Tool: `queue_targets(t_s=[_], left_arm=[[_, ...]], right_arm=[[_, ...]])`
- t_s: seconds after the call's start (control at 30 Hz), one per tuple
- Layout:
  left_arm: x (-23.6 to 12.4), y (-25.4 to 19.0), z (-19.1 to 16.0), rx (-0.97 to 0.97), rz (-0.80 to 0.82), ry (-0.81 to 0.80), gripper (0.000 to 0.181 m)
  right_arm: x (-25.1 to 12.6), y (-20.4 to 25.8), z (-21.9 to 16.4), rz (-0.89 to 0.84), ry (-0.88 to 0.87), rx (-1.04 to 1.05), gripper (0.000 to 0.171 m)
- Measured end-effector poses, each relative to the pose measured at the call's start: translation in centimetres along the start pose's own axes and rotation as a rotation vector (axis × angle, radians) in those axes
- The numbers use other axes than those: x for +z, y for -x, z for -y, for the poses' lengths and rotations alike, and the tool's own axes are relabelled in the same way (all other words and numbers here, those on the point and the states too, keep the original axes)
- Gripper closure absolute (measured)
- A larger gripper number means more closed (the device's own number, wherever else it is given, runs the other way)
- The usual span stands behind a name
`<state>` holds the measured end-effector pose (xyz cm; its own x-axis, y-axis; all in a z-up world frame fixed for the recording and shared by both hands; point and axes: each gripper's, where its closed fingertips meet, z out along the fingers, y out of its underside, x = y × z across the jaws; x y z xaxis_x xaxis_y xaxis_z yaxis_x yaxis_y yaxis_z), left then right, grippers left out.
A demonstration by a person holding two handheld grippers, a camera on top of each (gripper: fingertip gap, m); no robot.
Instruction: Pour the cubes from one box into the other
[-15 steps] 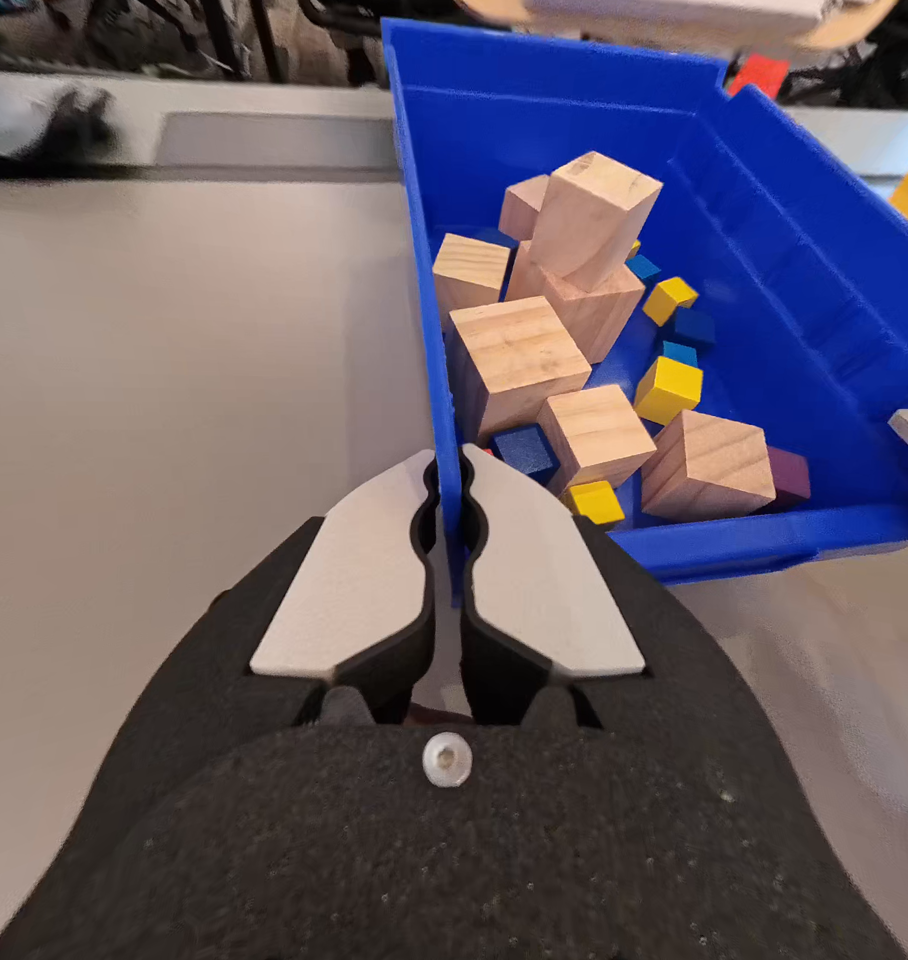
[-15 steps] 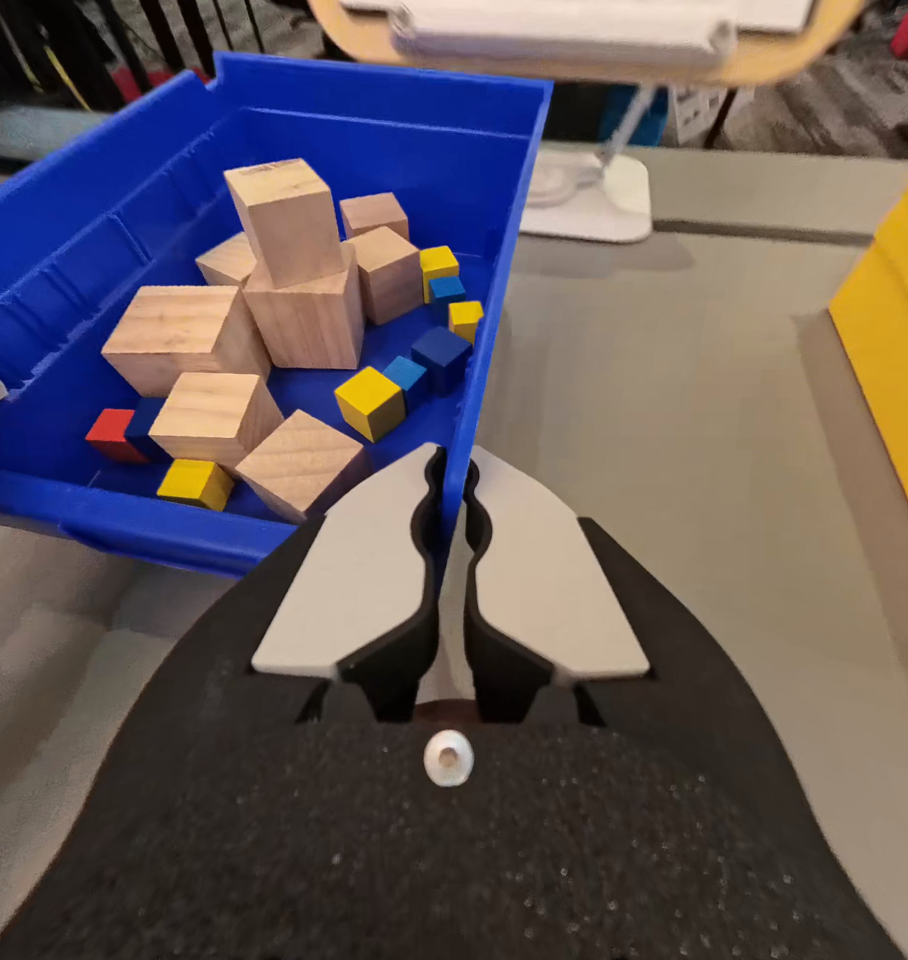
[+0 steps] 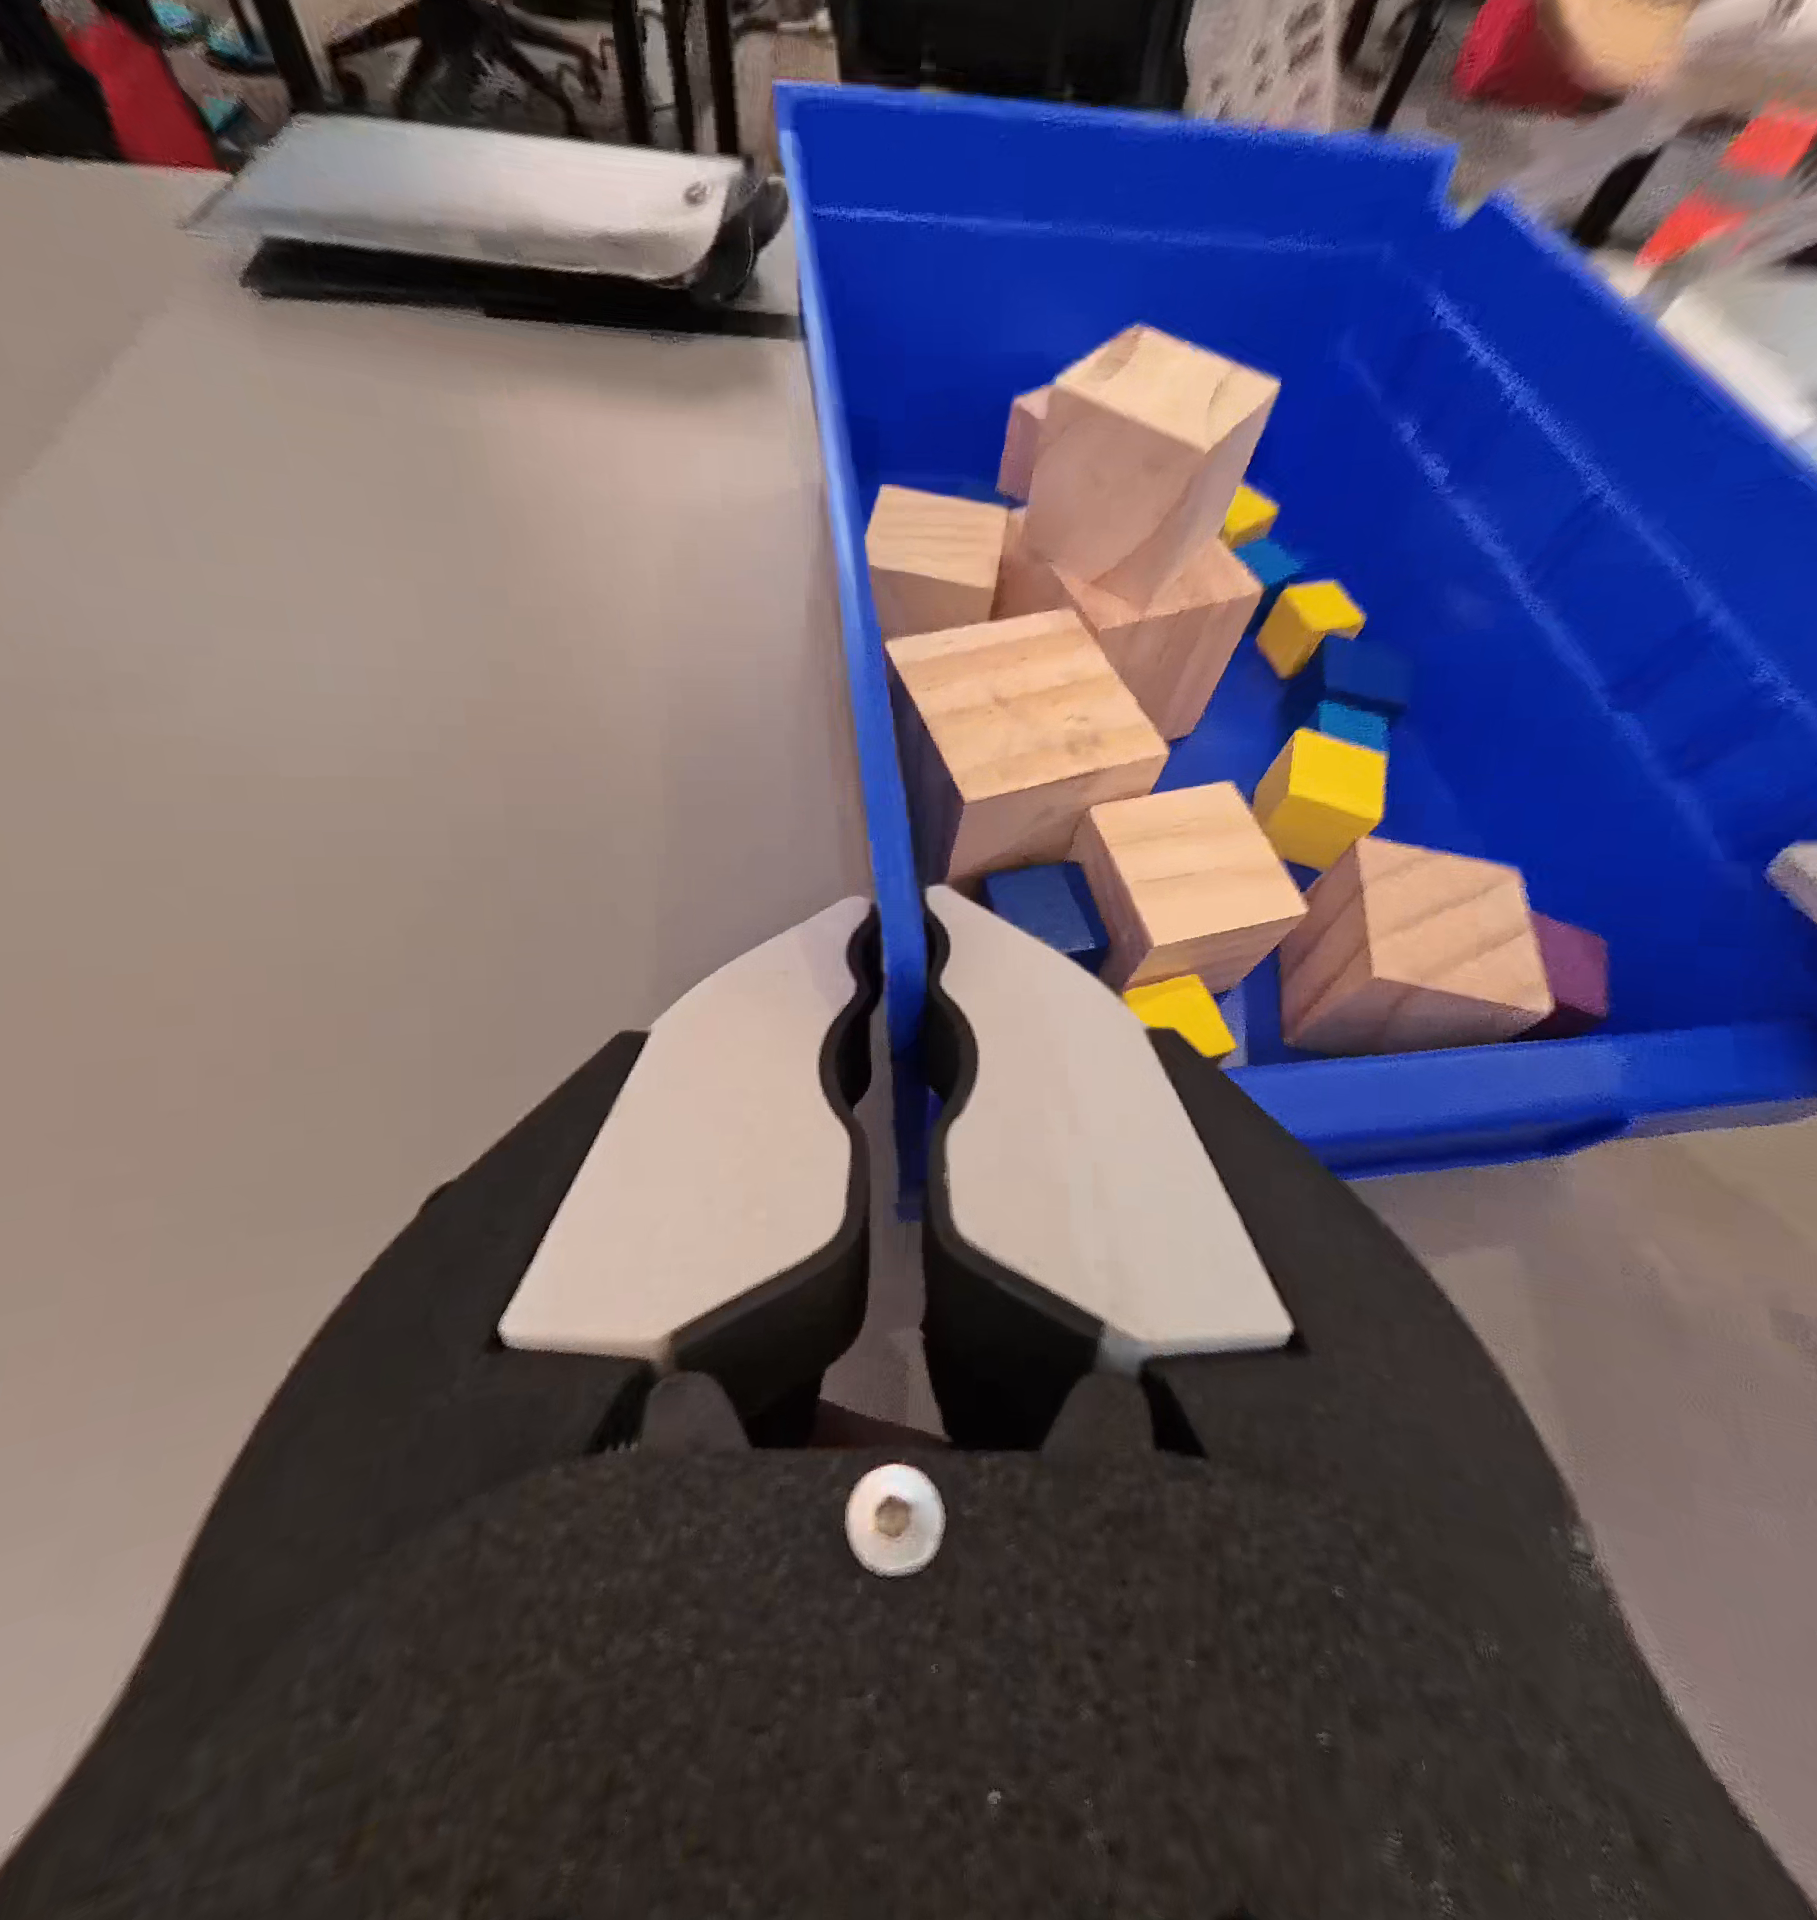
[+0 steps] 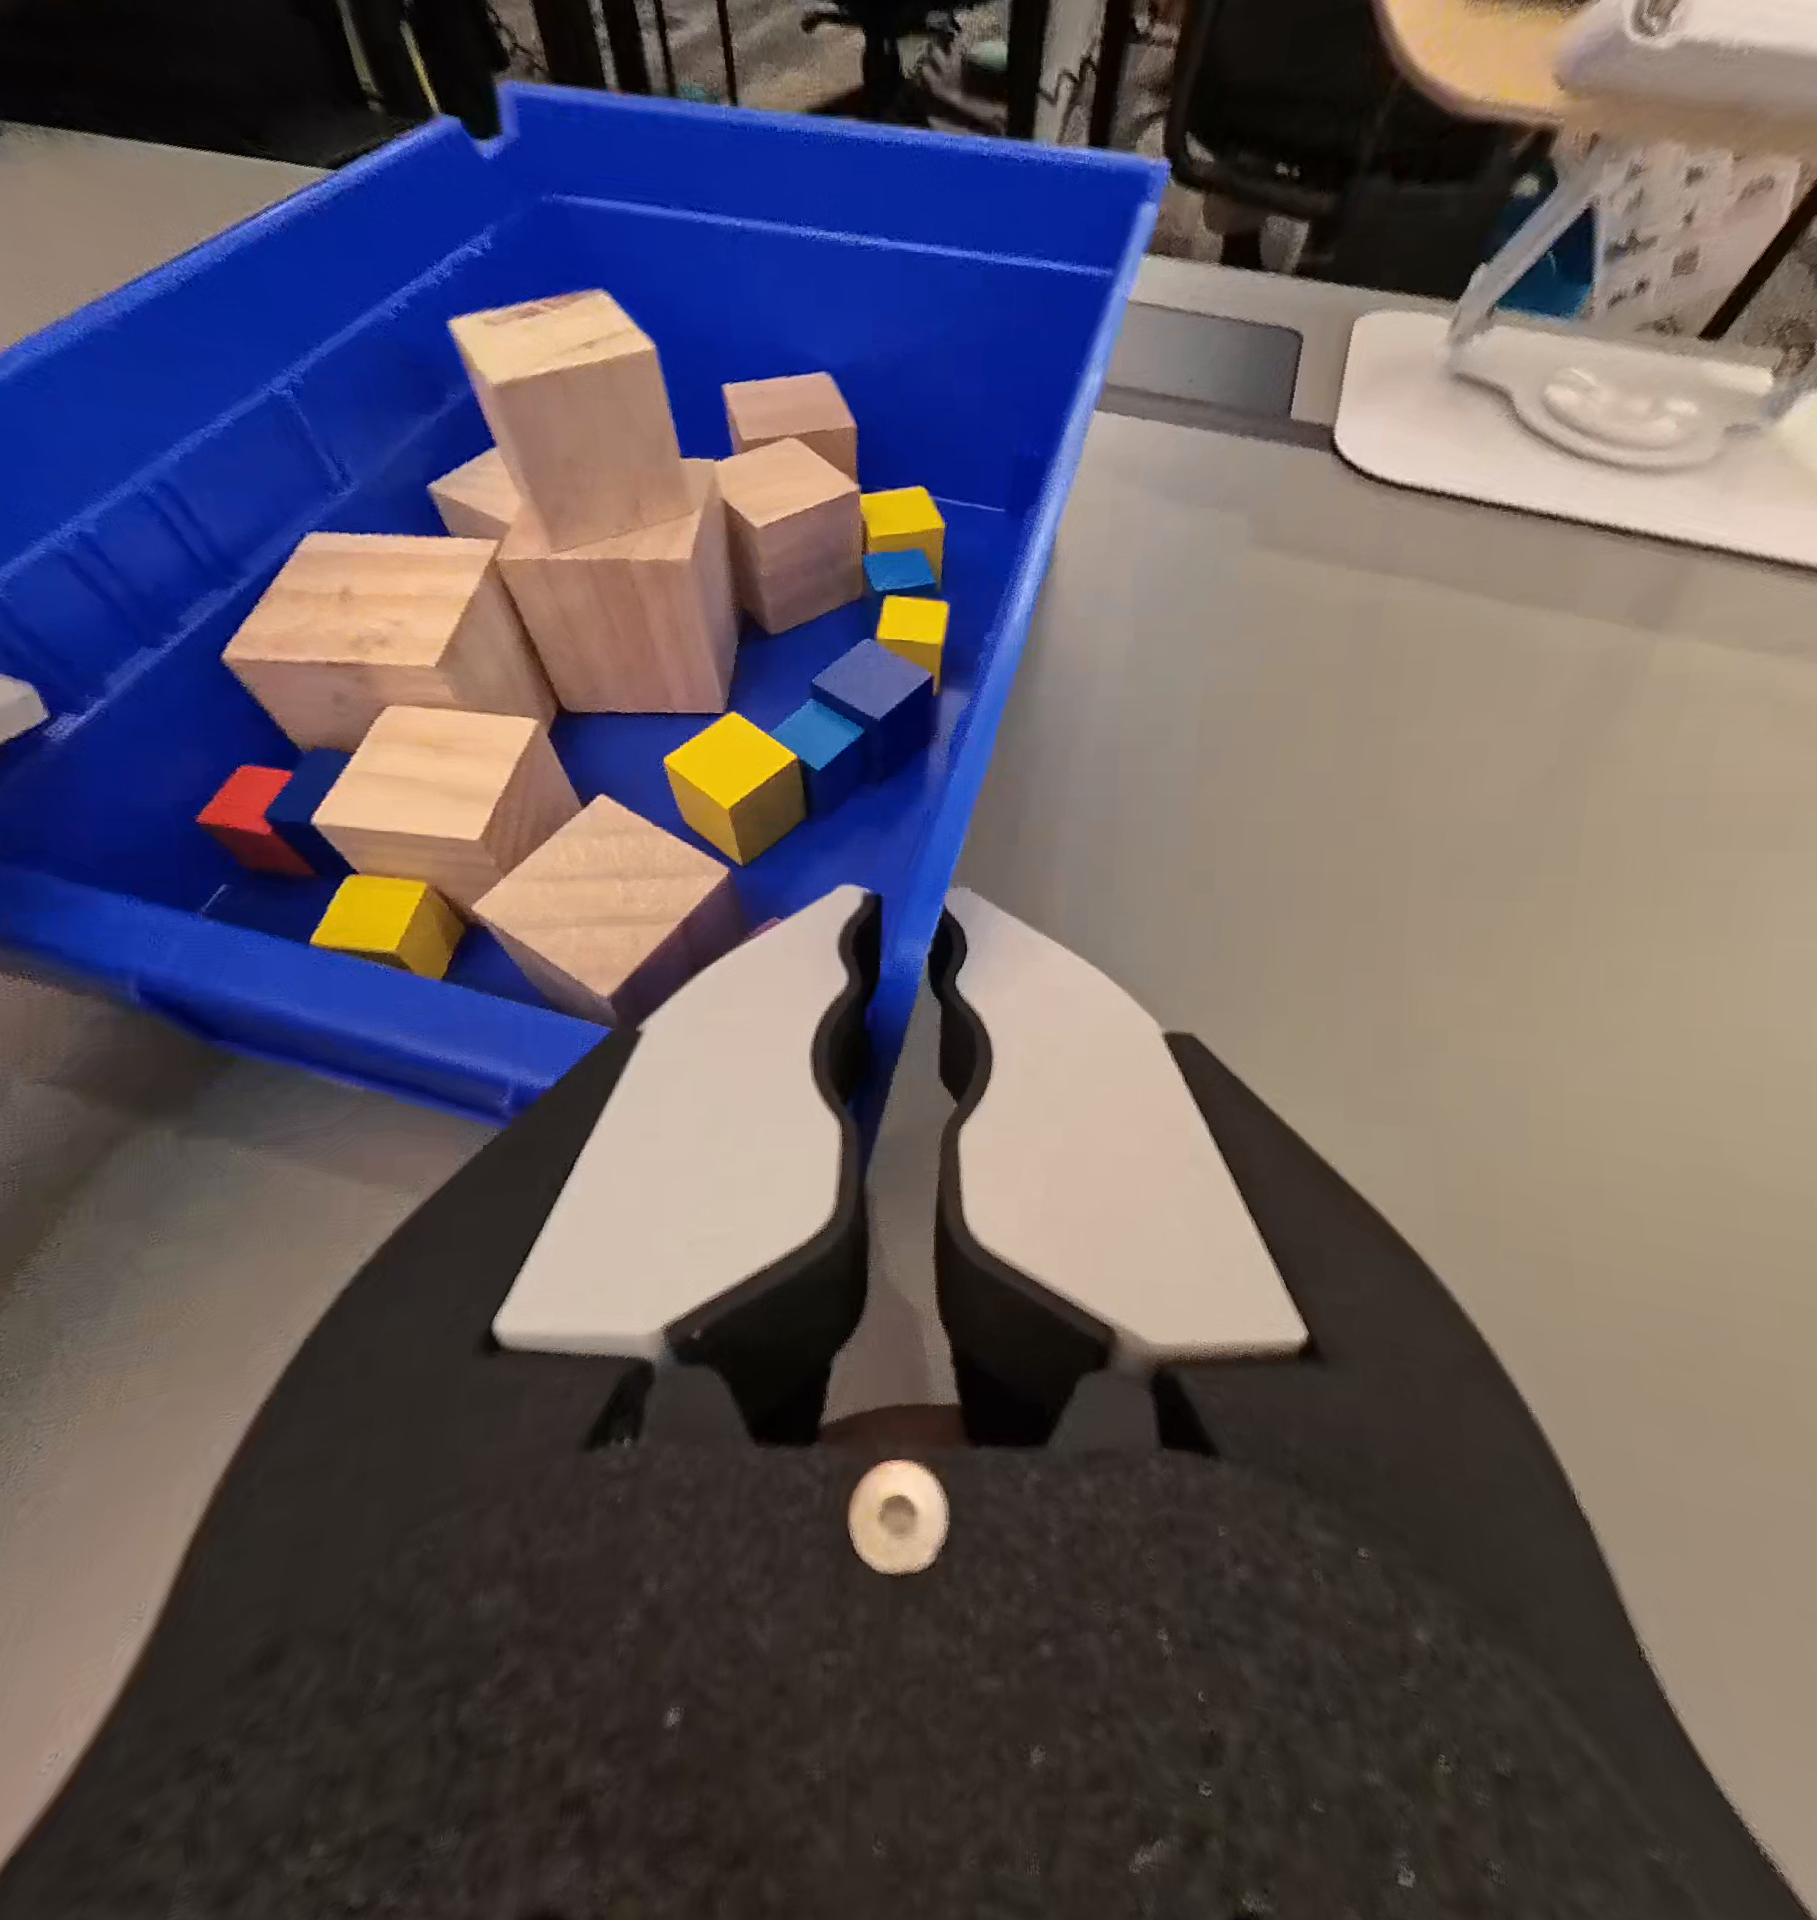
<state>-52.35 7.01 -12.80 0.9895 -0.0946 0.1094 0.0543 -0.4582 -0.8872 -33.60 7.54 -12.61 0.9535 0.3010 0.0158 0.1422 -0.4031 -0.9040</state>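
The left gripper [image 3: 899, 925] and the right gripper [image 4: 909, 914] each pinch a side wall of the blue box [image 4: 1039, 436], jaws squeezed narrow on it. Wooden and coloured cubes [image 4: 613, 613] lie inside, over the grey worktop [image 3: 364, 675].

We see a grey desk [image 4: 1403, 831]; on it a white stand base [image 4: 1610, 436] far right, a blurry grey-black flat case, maybe a pouch [image 3: 488, 229], far left.
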Motion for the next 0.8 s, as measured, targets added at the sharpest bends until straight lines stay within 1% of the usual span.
queue_targets(t_s=[0.1, 0.13, 0.17, 0.23, 0.27, 0.3, 0.37, 0.4, 0.43, 0.5, 0.57, 0.63, 0.7, 0.73, 0.8], left_arm=[[0.1, 0.1, 0.2, -0.091, -0.022, -0.015, 0.175], [-0.1, -0.2, 0.2, -0.104, -0.037, -0.015, 0.170], [-0.6, -0.6, 0.6, -0.111, -0.052, -0.023, 0.163], [-2.7, -1.2, 2.2, -0.126, -0.065, -0.089, 0.155], [-4.1, -1.5, 3.3, -0.150, -0.079, -0.139, 0.145], [-5.7, -2.0, 4.5, -0.171, -0.096, -0.192, 0.141], [-8.9, -3.2, 6.5, -0.178, -0.124, -0.288, 0.142], [-10.1, -4.0, 6.9, -0.174, -0.130, -0.310, 0.142], [-11.1, -4.9, 7.0, -0.174, -0.140, -0.314, 0.142], [-12.4, -7.5, 5.9, -0.185, -0.184, -0.284, 0.142], [-13.1, -10.1, 3.7, -0.183, -0.208, -0.249, 0.142], [-12.8, -11.8, 0.7, -0.134, -0.170, -0.202, 0.141], [-11.8, -12.9, -2.3, -0.080, -0.115, -0.152, 0.141], [-11.2, -13.5, -3.3, -0.057, -0.119, -0.136, 0.140], [-10.4, -15.1, -4.2, -0.019, -0.167, -0.107, 0.135]], right_arm=[[-0.2, 0.5, -0.1, 0.091, 0.021, 0.022, 0.159], [-0.6, 0.5, -0.1, 0.136, 0.034, 0.026, 0.159], [-1.4, 0.5, 0.1, 0.190, 0.040, 0.021, 0.156], [-3.9, 0.2, 0.3, 0.340, 0.044, -0.007, 0.152], [-5.6, -0.7, 0.4, 0.395, 0.034, -0.025, 0.148], [-7.4, -2.1, 0.5, 0.440, 0.015, -0.043, 0.143], [-11.2, -5.9, 0.5, 0.519, -0.026, -0.082, 0.142], [-12.8, -8.7, 0.4, 0.517, -0.048, -0.098, 0.139], [-14.2, -12.0, 0.1, 0.484, -0.071, -0.110, 0.136], [-16.5, -19.5, -0.9, 0.361, -0.100, -0.121, 0.135], [-18.6, -27.4, -2.7, 0.187, -0.107, -0.093, 0.133], [-21.2, -34.6, -5.3, 0.006, -0.102, -0.022, 0.130], [-23.9, -40.0, -8.1, -0.145, -0.115, 0.043, 0.130], [-25.0, -42.1, -9.4, -0.194, -0.111, 0.064, 0.130], [-26.1, -44.9, -11.2, -0.235, -0.089, 0.112, 0.130]])
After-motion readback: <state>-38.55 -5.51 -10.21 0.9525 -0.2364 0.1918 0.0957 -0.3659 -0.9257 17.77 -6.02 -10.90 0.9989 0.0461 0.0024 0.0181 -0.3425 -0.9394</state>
